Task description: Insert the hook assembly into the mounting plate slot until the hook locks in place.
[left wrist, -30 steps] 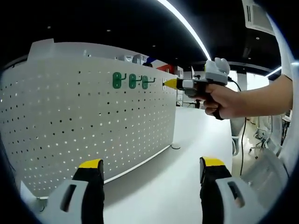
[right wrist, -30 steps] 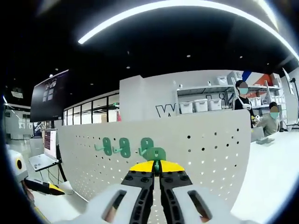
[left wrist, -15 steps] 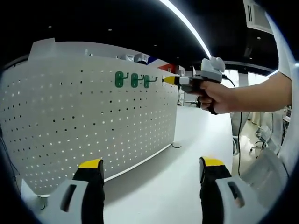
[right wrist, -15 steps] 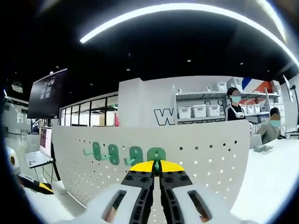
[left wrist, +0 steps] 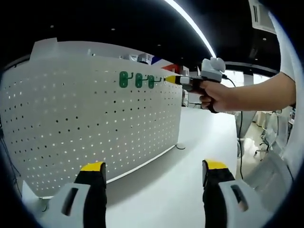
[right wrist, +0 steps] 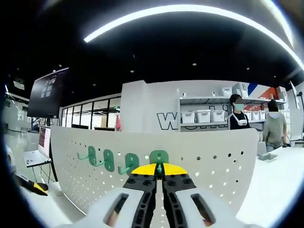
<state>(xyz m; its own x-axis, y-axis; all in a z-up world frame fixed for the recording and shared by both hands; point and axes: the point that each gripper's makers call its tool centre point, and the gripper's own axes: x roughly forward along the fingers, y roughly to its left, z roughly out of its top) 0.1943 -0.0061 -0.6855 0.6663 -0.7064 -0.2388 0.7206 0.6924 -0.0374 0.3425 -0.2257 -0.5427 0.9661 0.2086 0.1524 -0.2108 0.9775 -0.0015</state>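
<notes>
So since a second ago my right gripper has crept up and in toward the top row of the pegboard. In the right gripper view the green hook I'm carrying now sits right above my jaw tips and looks close against the board, where before it hung lower and off to one side.

My right jaws are pinched nearly together on that hook's thin stem, so only its green back plate pokes out ahead of the yellow tips. I'm holding it that way so the plate faces the holes square-on, which I figure it needs to seat and lock. Can't tell yet whether the tabs are actually in the holes.

Three mounted hooks hang just to the left of my jaws, so that's the crowded side. To the right it's bare board running to the edge, plenty of room there.

My left gripper is down low with jaws wide apart, holding nothing, just over the white desk, well clear of the board's bottom edge. From there I can see my right hand up by the board's top corner.
</notes>
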